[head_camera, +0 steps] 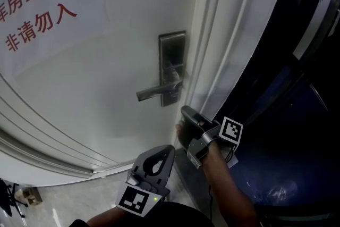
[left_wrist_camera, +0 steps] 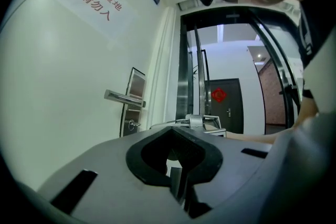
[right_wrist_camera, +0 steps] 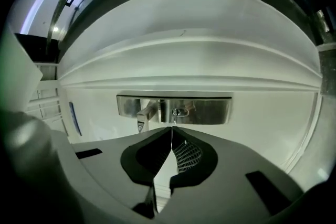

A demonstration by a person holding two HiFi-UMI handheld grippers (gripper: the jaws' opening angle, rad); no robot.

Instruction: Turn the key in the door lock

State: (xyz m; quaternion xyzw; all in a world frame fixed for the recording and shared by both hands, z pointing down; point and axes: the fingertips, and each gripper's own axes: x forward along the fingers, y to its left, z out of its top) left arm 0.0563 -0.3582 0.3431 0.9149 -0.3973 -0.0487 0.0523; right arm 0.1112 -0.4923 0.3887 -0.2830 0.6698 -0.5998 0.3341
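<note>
On the white door [head_camera: 95, 87] a metal lock plate [head_camera: 172, 64] carries a lever handle [head_camera: 155, 92]. The right gripper view shows the lock plate [right_wrist_camera: 210, 111] with a small key [right_wrist_camera: 180, 112] in its cylinder beside the handle [right_wrist_camera: 146, 113]. My right gripper [right_wrist_camera: 171, 128] is shut and empty, its tips a short way from the key. In the head view the right gripper [head_camera: 187, 114] sits just below the lock by the door edge. The left gripper [head_camera: 158, 159] hangs lower, shut on nothing, apart from the door. It faces the lock plate [left_wrist_camera: 136, 84] and handle [left_wrist_camera: 123, 97].
A sign with red characters [head_camera: 34, 5] is stuck on the door's upper left. The white door frame [head_camera: 223, 45] runs right of the lock, with a dark glass opening [head_camera: 297, 114] beyond. Across the hall stands a dark door with a red ornament [left_wrist_camera: 219, 95]. Pale floor tiles [head_camera: 64, 204] lie below.
</note>
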